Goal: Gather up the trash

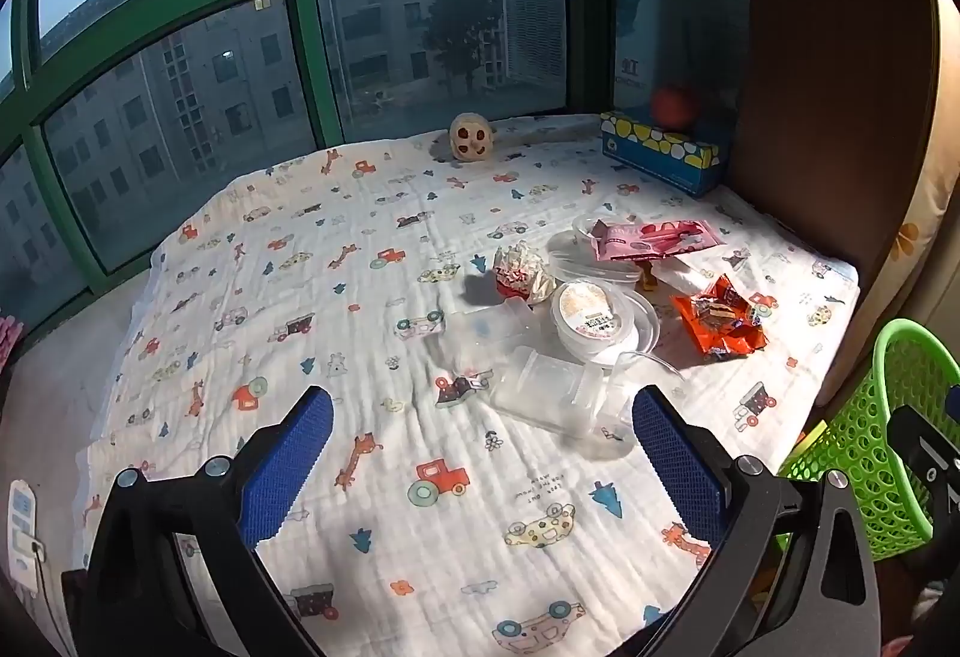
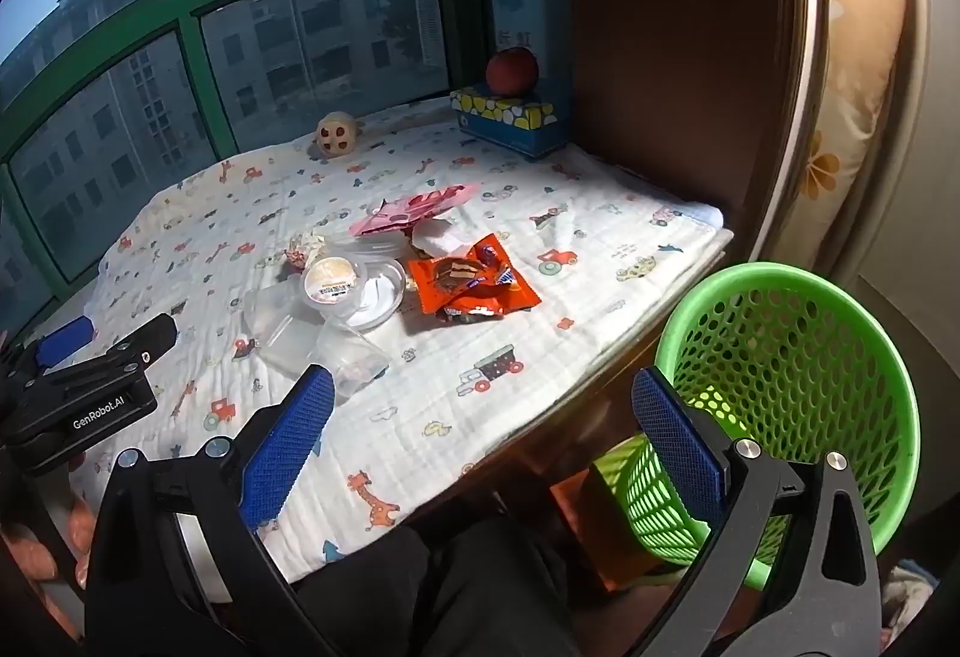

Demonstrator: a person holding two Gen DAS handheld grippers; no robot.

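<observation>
Sitting beside table, green basket (image 2: 798, 357), interior partly hidden

Two wrist fisheyes, both low over the near edge, facing the window.

Left view looks down the blanket (image 1: 372, 261); right view sits further right, above the green basket (image 2: 786, 357). Both share the trash pile (image 1: 606, 291) and tissue box (image 1: 660, 150).

Apple (image 2: 512, 70) atop tissue box (image 2: 507, 120); toy (image 1: 472, 137) near window.
</observation>
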